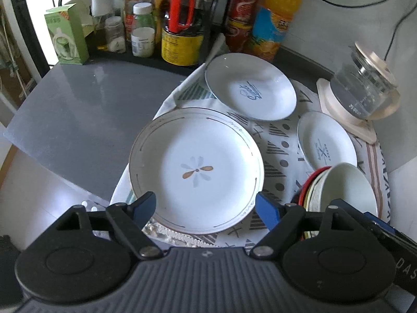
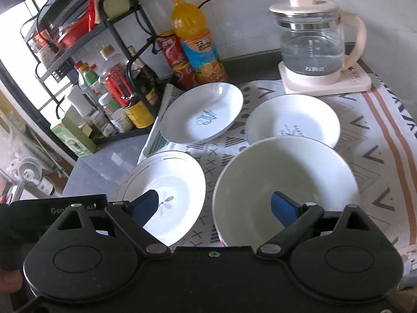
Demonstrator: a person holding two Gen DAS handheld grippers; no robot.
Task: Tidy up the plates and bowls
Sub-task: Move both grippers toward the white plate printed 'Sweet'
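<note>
A large white plate with a flower mark (image 1: 196, 169) lies on the patterned cloth (image 1: 276, 140), and my left gripper (image 1: 206, 208) is open, its blue fingers astride the plate's near rim. Two smaller white plates with blue script sit behind: one at the back (image 1: 251, 87), one to the right (image 1: 325, 143). A stack of bowls (image 1: 344, 185) with a white bowl on top stands at the right. In the right wrist view my right gripper (image 2: 216, 208) is open over the left part of that white bowl (image 2: 286, 174), beside the flower plate (image 2: 169, 182). The script plates (image 2: 203, 112) (image 2: 293, 120) lie beyond.
A glass kettle on a cream base (image 2: 312, 44) stands at the back right. Bottles, jars and cans (image 1: 179, 26) crowd the back, with an orange juice bottle (image 2: 195, 44) and a wire rack (image 2: 78, 26). Grey counter (image 1: 86, 99) lies left of the cloth.
</note>
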